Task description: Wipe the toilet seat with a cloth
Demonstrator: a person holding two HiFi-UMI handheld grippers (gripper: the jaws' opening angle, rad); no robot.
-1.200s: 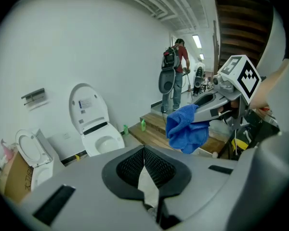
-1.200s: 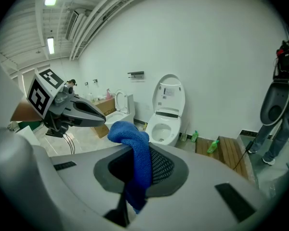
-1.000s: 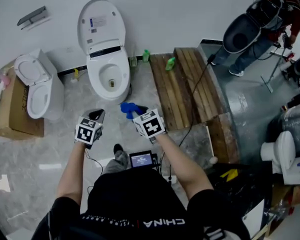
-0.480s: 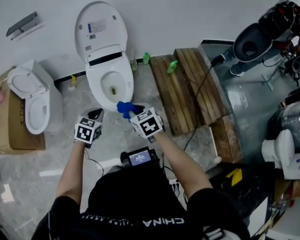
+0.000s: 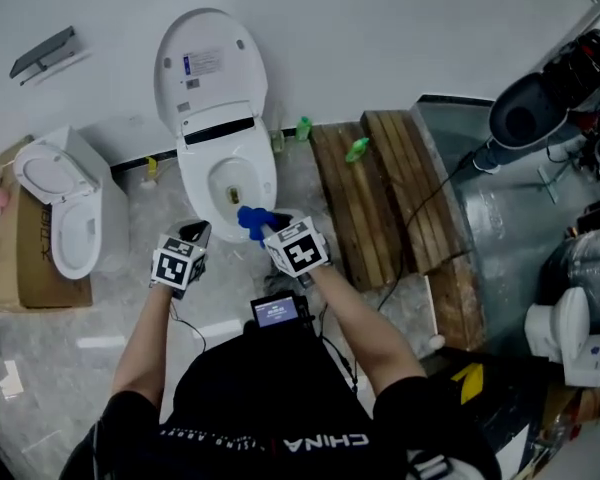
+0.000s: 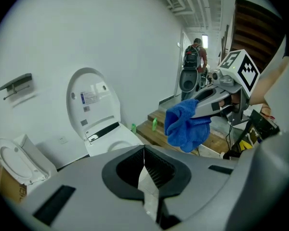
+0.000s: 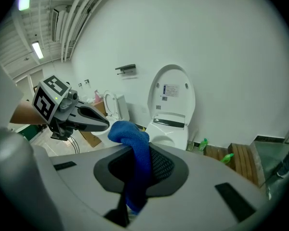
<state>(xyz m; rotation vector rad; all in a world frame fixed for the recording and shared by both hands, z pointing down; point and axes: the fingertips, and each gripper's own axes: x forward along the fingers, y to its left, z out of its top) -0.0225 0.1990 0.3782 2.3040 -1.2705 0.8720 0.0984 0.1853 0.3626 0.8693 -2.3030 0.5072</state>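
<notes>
Cloth ready at toilet
Right gripper pinches blue cloth for wiping toilet seat; left gripper closed, empty.

The cloth is showing deep blue against the white toilet. The left claw and right claw are wearing grey, with black ribbed pads and black-and-white checked cubes. Brown planks are carrying green bottles; the floor is looking grey-marbled.
</notes>
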